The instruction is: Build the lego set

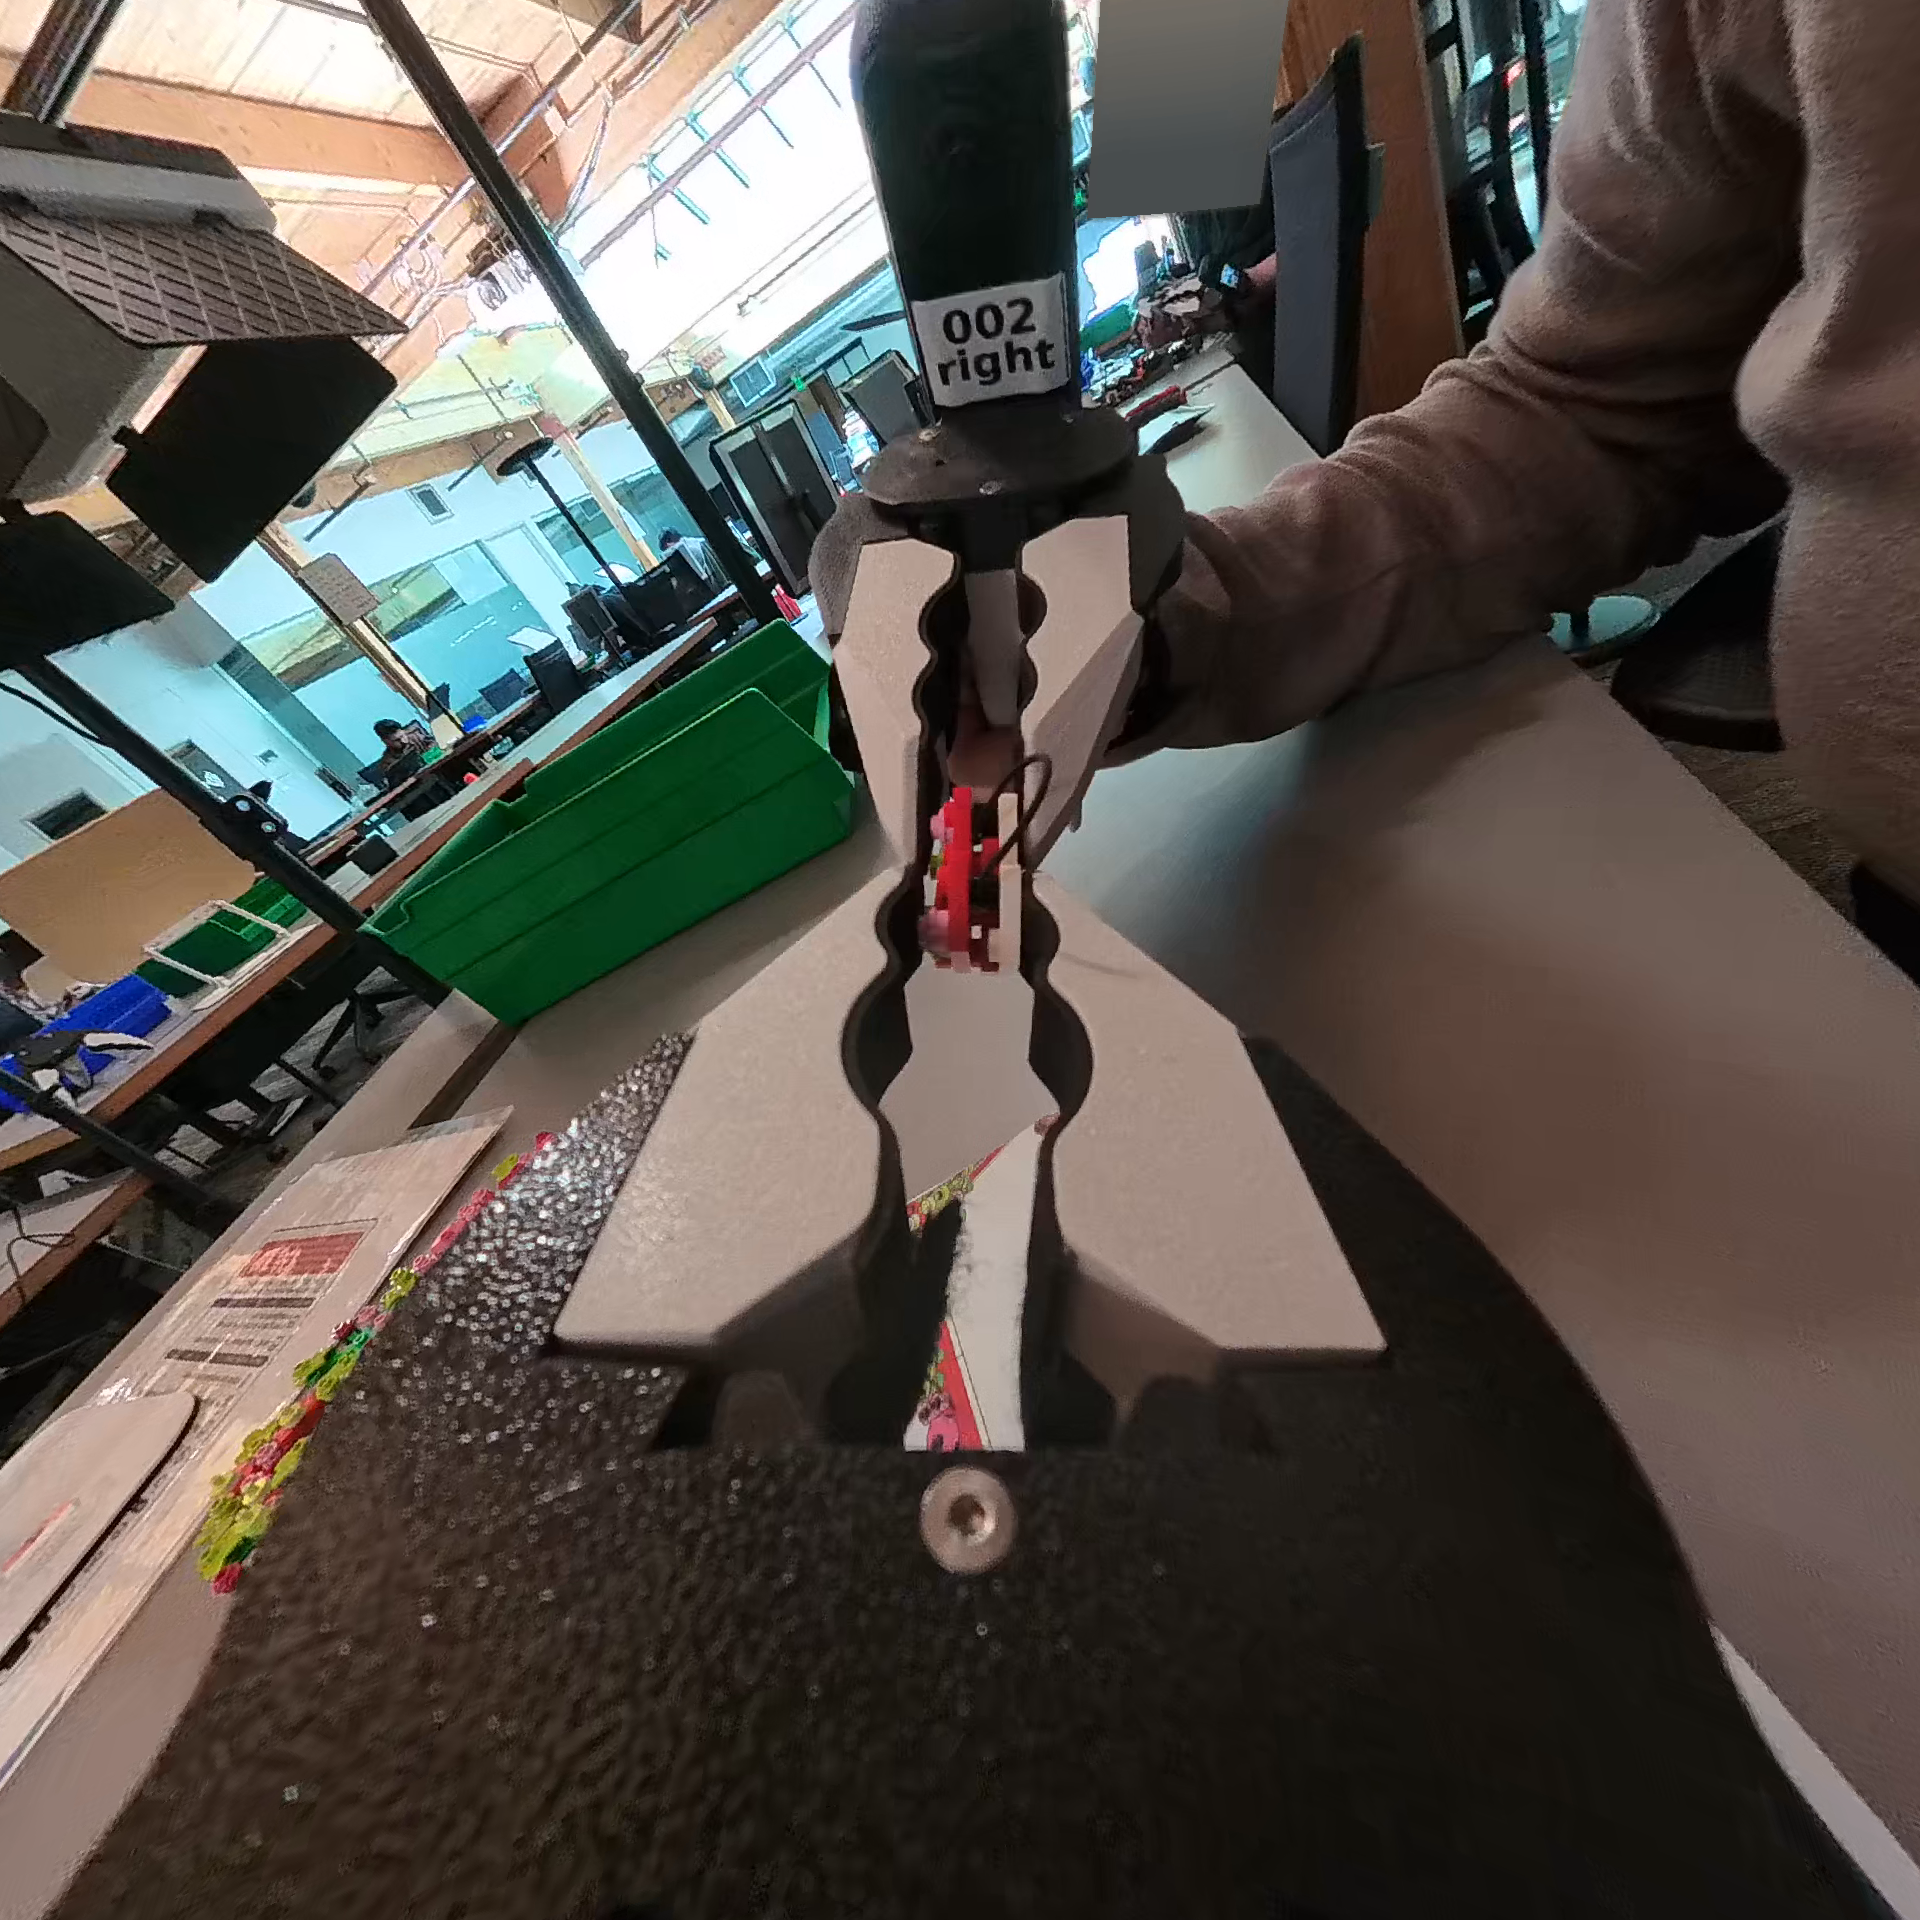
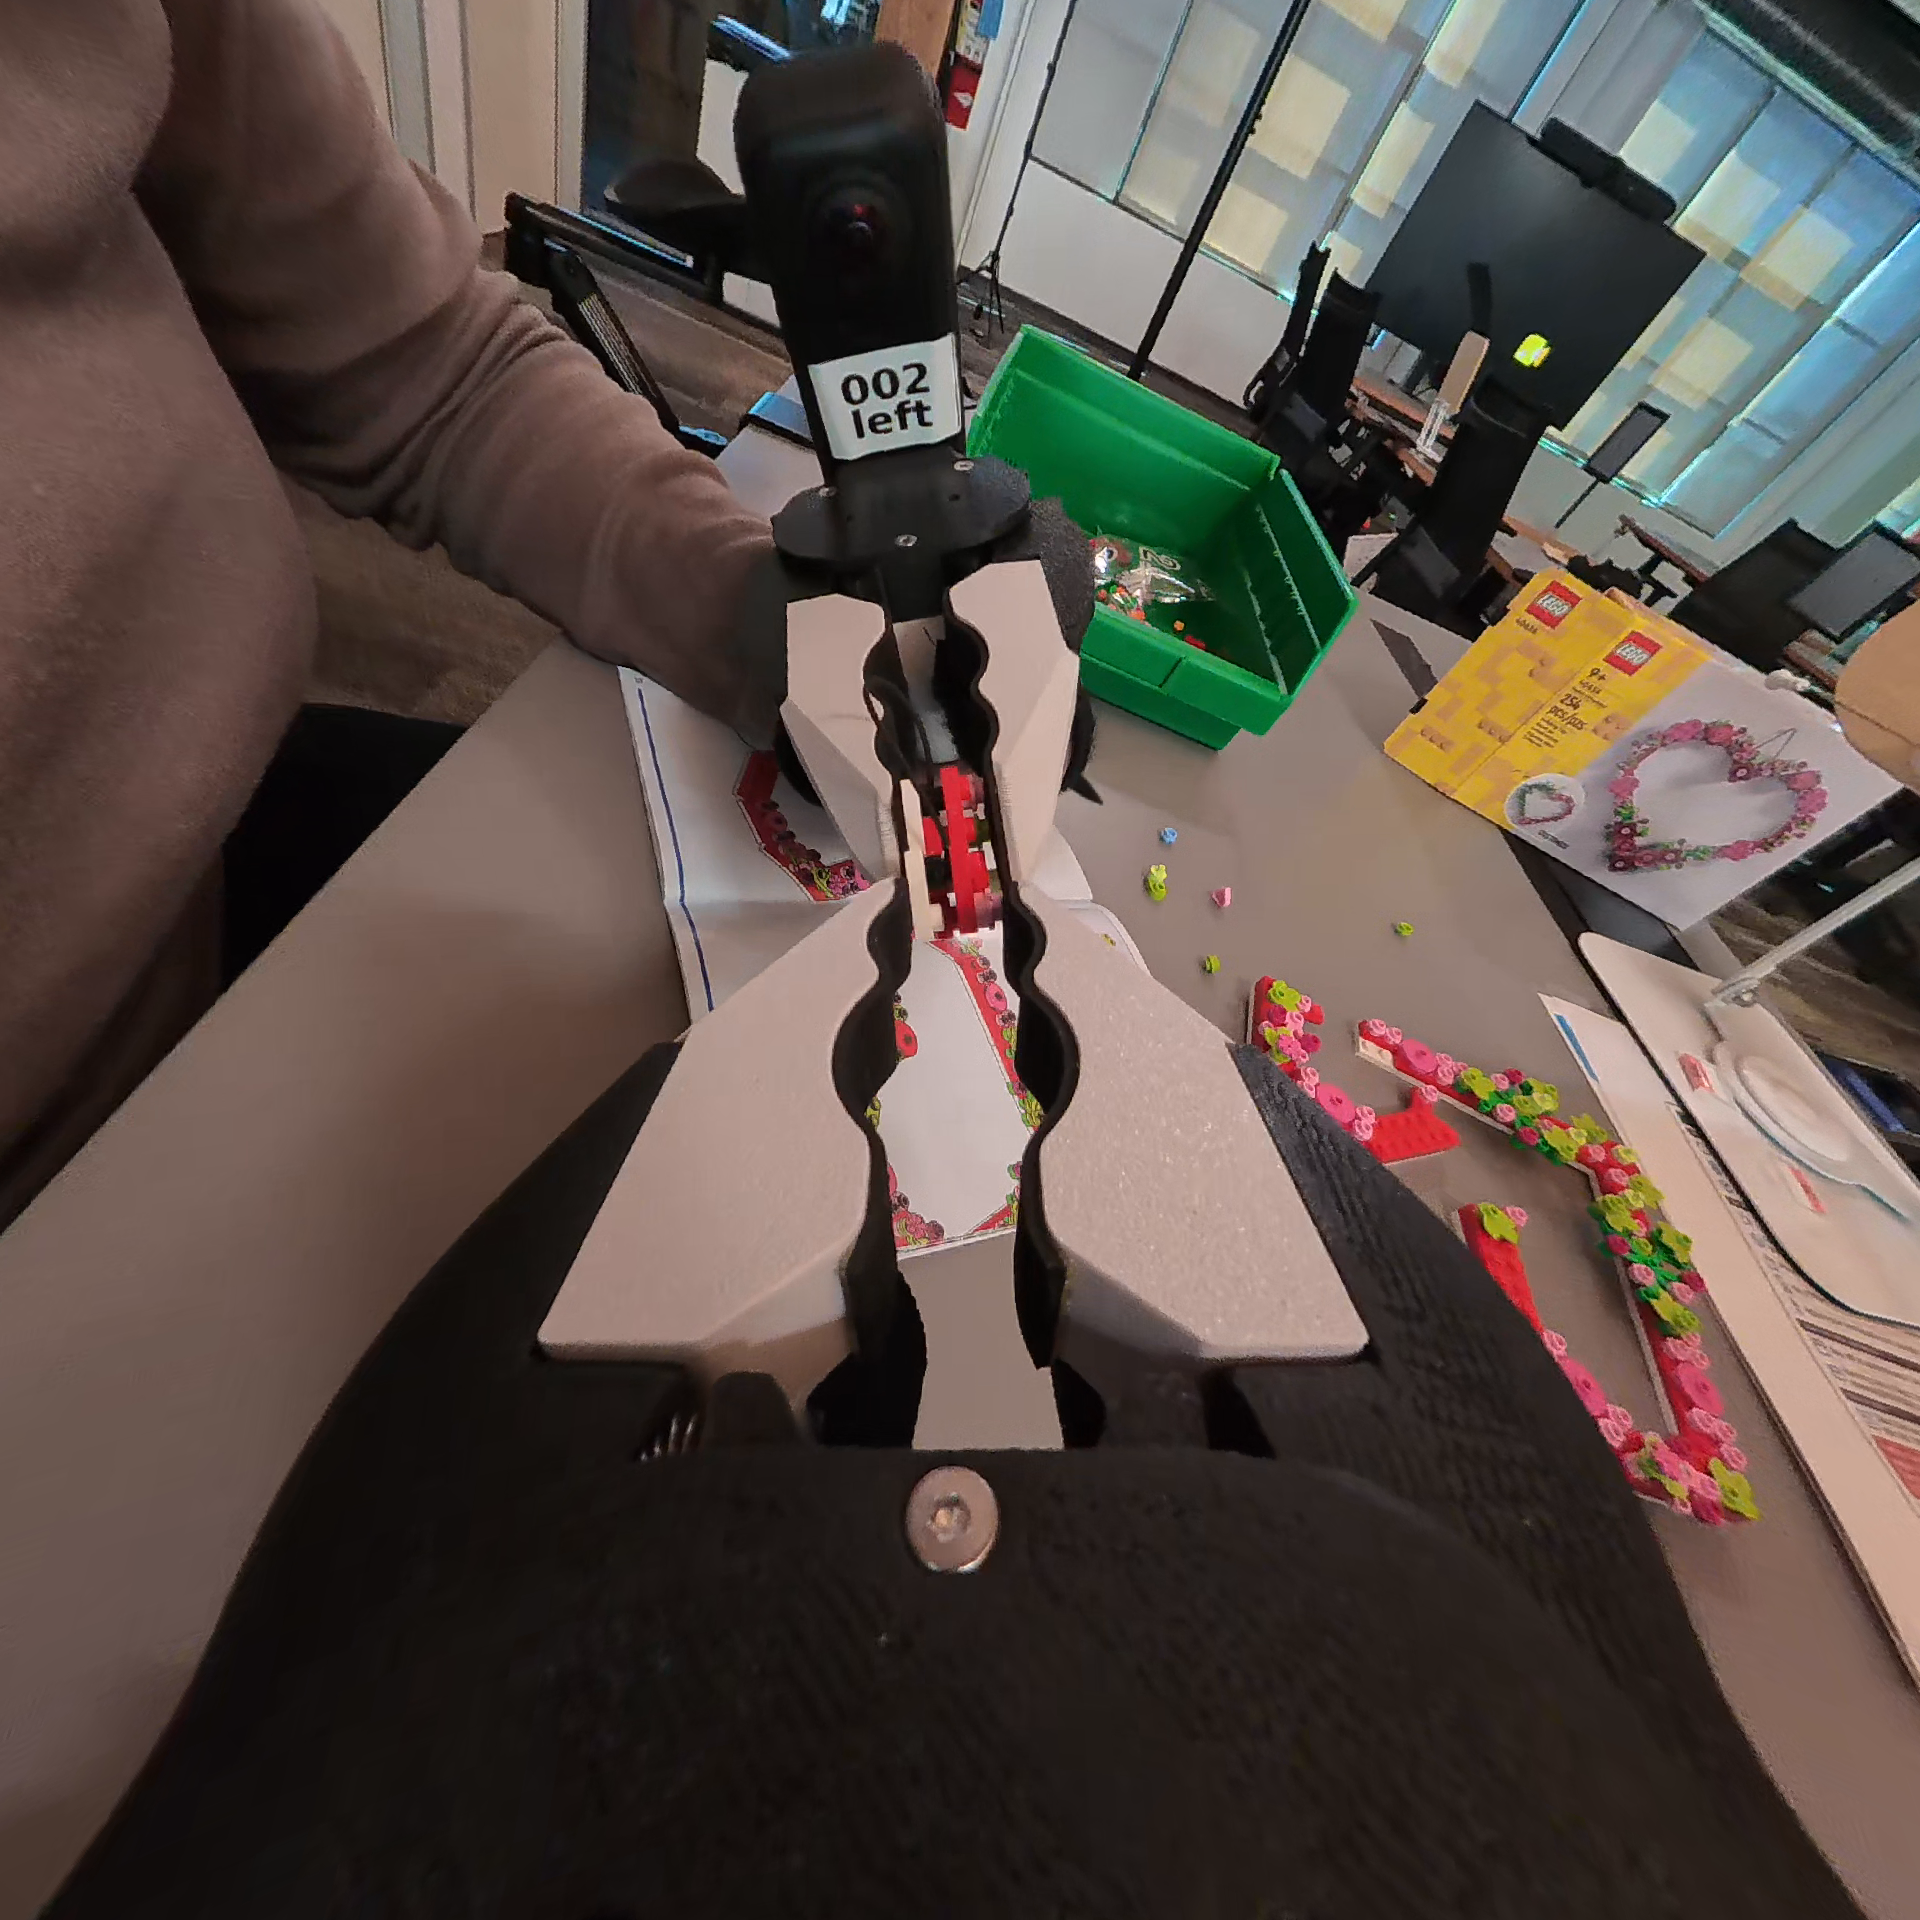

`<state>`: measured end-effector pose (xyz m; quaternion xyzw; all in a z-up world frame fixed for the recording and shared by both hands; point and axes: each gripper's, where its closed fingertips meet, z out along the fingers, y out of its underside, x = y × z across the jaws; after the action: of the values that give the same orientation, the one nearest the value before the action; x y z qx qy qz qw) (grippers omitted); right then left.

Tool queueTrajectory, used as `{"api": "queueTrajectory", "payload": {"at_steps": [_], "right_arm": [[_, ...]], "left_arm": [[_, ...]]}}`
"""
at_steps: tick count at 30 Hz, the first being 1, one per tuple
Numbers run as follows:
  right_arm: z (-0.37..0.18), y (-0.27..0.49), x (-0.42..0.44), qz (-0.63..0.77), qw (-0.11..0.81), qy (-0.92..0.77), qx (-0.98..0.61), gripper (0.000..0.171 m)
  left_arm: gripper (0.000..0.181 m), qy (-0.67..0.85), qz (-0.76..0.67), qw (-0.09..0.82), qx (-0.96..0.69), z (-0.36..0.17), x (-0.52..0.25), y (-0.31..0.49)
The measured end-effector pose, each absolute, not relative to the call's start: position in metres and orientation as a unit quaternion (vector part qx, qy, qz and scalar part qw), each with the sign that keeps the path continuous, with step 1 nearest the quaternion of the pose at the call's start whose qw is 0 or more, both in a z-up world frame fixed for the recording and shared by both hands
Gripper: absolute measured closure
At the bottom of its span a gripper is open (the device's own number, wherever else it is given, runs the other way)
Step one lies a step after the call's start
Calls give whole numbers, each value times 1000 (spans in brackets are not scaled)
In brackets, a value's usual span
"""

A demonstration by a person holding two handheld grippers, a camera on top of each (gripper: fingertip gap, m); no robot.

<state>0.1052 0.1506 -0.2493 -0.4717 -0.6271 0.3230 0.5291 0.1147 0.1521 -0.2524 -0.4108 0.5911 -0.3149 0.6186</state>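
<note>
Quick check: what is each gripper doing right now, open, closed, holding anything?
Left gripper: closed on the red and white lego piece.
Right gripper: closed on the same lego piece, from the opposite end.

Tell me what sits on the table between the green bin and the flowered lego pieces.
In the right wrist view, a few tiny loose flower pieces are scattered on bare table between the green bin and the flowered lego pieces.

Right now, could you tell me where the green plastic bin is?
In the right wrist view the green plastic bin sits on the grey table, behind the left claw.
</note>
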Motion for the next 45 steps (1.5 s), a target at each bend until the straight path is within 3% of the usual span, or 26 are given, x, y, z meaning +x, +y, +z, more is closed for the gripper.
{"api": "queueTrajectory", "payload": {"at_steps": [16,29,45], "right_arm": [[-256,154,106,338,522,-620,-479,157],[-249,151,107,356,524,-611,-474,157],[-252,154,108,340,523,-616,-482,157]], "left_arm": [[149,571,-320,640,-403,-242,106,154],[164,604,-283,638,-384,-246,104,150],[166,615,-278,622,-397,-251,105,153]]}}
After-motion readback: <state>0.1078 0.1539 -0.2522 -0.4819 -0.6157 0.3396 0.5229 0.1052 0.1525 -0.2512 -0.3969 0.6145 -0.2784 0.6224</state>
